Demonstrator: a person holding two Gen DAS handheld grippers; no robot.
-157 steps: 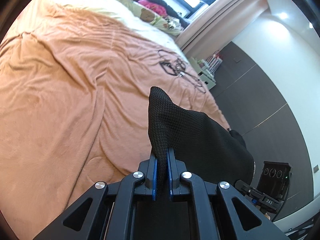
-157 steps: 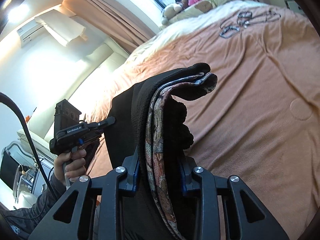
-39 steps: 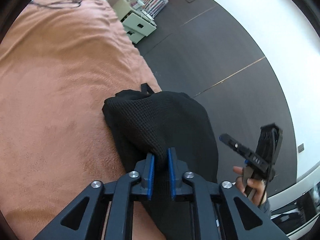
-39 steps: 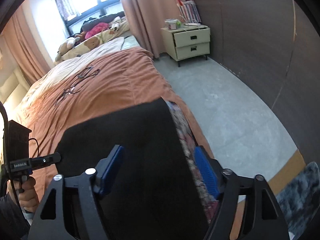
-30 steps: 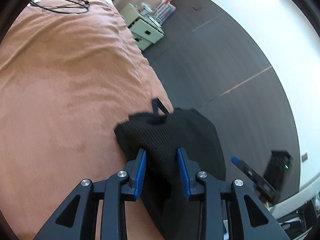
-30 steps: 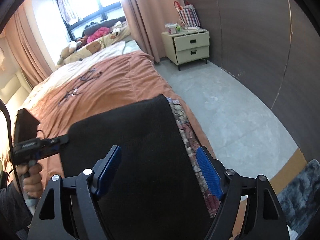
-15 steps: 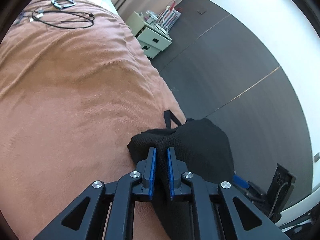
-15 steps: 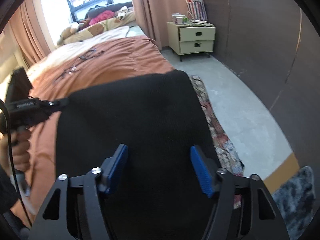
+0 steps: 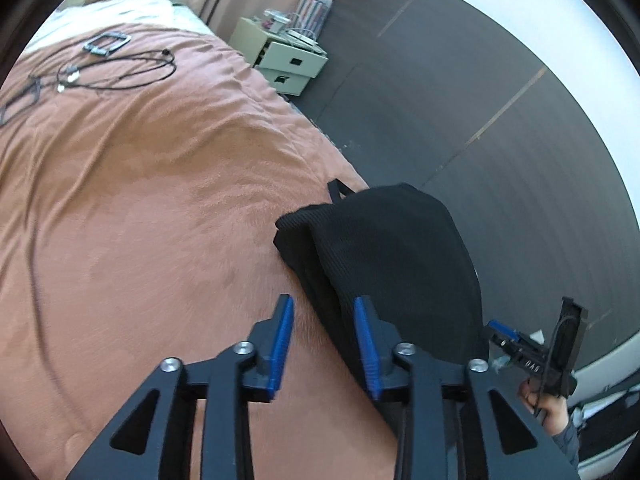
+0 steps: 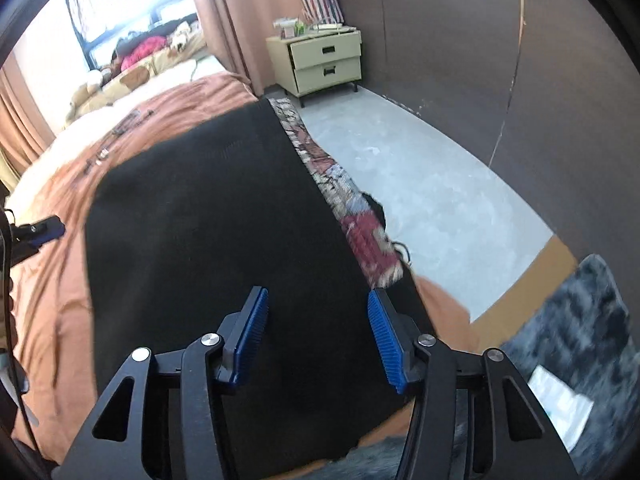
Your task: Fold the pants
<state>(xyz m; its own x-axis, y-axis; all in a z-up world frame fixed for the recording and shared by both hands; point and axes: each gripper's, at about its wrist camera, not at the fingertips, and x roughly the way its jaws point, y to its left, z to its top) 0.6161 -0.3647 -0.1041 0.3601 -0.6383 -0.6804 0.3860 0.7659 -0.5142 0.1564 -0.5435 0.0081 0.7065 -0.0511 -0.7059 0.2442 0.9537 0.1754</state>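
Note:
The black pants (image 9: 384, 256) lie folded on the orange bedspread (image 9: 152, 200) at the bed's right edge. My left gripper (image 9: 322, 304) hovers just behind their near corner, its jaws opening. The cloth's edge runs along the right pad, but the pads press on nothing. In the right wrist view the black pants (image 10: 208, 216) spread flat, with a patterned inner band (image 10: 340, 196) along their right side. My right gripper (image 10: 317, 294) hangs over them, jaws closing, nothing pinched between the pads. A hand holds the right gripper (image 9: 536, 360) at the left view's lower right.
Cables and a buckle (image 9: 108, 64) lie far up the bed. A cream nightstand (image 10: 326, 60) stands against the dark wall (image 10: 480, 60). Grey floor (image 10: 432, 184) runs beside the bed, with a dark shaggy rug (image 10: 580, 340) near the foot. Pillows and soft toys (image 10: 132, 68) sit under the window.
My left gripper, shut on the pants' corner half a second ago, has let go and drawn back. The right gripper's jaws have narrowed and it has shifted over the flat pants.

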